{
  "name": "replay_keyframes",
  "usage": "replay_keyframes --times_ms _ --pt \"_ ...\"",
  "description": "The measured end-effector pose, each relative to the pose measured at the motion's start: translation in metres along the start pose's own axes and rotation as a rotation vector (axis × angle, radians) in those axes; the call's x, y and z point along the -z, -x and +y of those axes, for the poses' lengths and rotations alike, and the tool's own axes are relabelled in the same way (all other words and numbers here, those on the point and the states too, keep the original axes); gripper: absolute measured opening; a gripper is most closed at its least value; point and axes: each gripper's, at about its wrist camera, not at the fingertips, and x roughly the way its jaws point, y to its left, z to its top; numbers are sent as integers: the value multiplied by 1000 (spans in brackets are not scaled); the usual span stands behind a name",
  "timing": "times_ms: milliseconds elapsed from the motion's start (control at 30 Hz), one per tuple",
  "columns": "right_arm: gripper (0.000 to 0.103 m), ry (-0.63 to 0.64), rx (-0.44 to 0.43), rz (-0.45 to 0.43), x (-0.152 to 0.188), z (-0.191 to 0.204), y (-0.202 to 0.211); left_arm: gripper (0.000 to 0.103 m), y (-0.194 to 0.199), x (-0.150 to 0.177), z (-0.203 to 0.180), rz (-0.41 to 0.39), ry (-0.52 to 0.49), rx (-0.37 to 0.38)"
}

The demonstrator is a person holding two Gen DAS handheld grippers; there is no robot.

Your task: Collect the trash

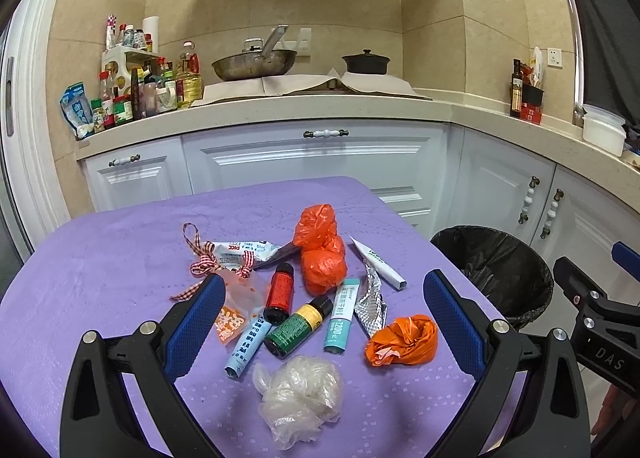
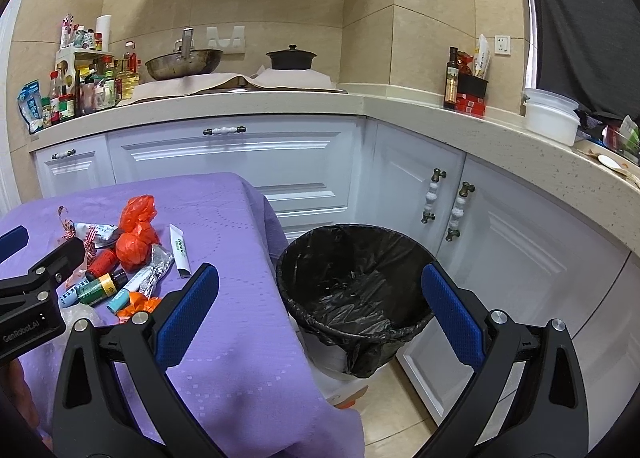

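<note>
Trash lies in a heap on the purple tablecloth [image 1: 100,258]: a clear plastic wad [image 1: 298,398], a crumpled orange bag [image 1: 402,340], a larger orange bag [image 1: 320,246], a red bottle [image 1: 280,292], a green bottle [image 1: 298,328], a teal tube [image 1: 340,316], foil [image 1: 372,298], a white tube [image 1: 378,262] and wrappers. My left gripper [image 1: 324,298] is open and empty, hovering over the heap. My right gripper [image 2: 320,290] is open and empty, above the black-lined bin [image 2: 352,278] beside the table. The bin also shows in the left wrist view [image 1: 492,270].
White cabinets [image 2: 240,154] and a counter with a wok [image 1: 254,64], a black pot [image 1: 366,62] and condiment bottles [image 1: 140,90] stand behind. A white tub [image 2: 550,116] sits on the right counter. The table's right edge [image 2: 280,298] drops beside the bin.
</note>
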Motion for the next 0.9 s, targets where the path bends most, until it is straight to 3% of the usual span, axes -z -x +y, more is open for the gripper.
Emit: replay_keyframes --times_ms 900 --pt "99 -13 -5 1 -1 -5 1 97 -3 -4 1 34 24 12"
